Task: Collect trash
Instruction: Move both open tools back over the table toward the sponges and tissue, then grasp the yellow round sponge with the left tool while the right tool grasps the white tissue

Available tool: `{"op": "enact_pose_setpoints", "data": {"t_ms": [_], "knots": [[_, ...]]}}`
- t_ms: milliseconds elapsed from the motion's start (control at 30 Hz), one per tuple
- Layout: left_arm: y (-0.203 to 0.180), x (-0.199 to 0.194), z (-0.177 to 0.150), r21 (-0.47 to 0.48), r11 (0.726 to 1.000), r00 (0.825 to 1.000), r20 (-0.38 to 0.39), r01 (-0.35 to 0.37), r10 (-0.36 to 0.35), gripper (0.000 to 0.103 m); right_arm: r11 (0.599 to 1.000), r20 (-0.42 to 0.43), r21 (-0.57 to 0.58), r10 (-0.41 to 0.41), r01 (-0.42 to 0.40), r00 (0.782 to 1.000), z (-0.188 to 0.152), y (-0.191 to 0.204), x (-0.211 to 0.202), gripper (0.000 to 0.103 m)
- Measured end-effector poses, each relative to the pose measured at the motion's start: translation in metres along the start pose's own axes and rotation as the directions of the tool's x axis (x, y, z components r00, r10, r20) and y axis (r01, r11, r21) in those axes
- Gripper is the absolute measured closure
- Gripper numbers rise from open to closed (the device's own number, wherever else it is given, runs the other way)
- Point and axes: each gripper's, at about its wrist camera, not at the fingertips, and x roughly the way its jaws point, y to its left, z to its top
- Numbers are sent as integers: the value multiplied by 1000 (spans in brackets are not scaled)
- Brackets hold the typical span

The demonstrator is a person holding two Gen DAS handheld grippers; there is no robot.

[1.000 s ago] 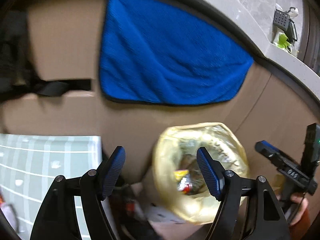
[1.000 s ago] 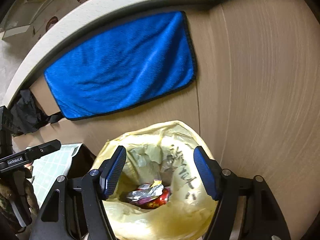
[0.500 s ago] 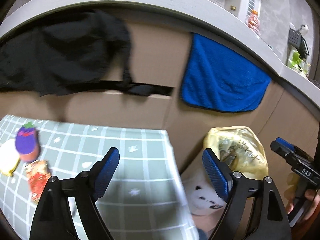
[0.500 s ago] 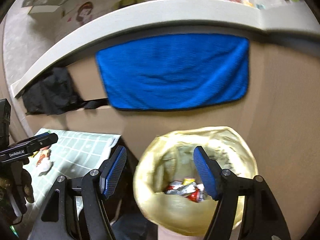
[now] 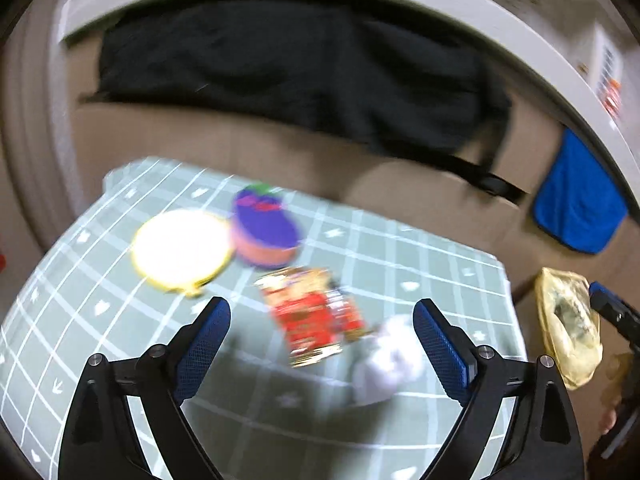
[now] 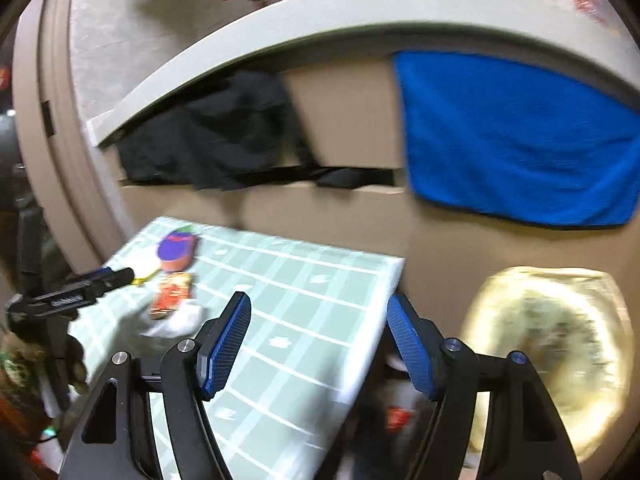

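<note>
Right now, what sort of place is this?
Probably a home kitchen corner: a counter with a blue towel hung below it, a small table in a checked cloth, and a lined trash bin.

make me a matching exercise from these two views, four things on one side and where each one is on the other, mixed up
Things:
1. red snack wrapper
2. blue towel
3. yellow trash bag
4. black cloth

Places:
A. hanging on the cabinet front, above the trash bag
B. on the checked table cover, between the left gripper's fingers in its view
C. draped under the counter edge, behind the table
D. on the floor side, right of the table

Pairs: 1-B, 2-A, 3-D, 4-C
</note>
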Motion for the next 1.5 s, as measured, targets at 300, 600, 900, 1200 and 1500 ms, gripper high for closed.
{"op": "enact_pose_setpoints", "data": {"t_ms": [300, 600, 900, 1200, 1500], "knots": [[78, 28, 30, -182, 978, 994, -24, 102, -108, 11, 987, -92, -141, 63, -76, 994, 0, 64, 46, 35], [31, 110, 73, -51, 994, 994, -45, -101, 98, 11, 992, -122, -112, 44, -58, 992, -3, 57, 65, 35], [50, 109, 65, -134, 989, 994, -98, -68, 55, 80, 990, -170, -76, 106, -120, 980, -1, 60, 81, 35], [78, 16, 30, -112, 993, 1000, 9, -28, 29, 82, 969, -268, -71, 208, -235, 941, -13, 106, 133, 35], [136, 26, 26, -202, 979, 999, 13, 43, -41, 23, 968, -352, -108, 175, -226, 920, -29, 121, 160, 41]]}}
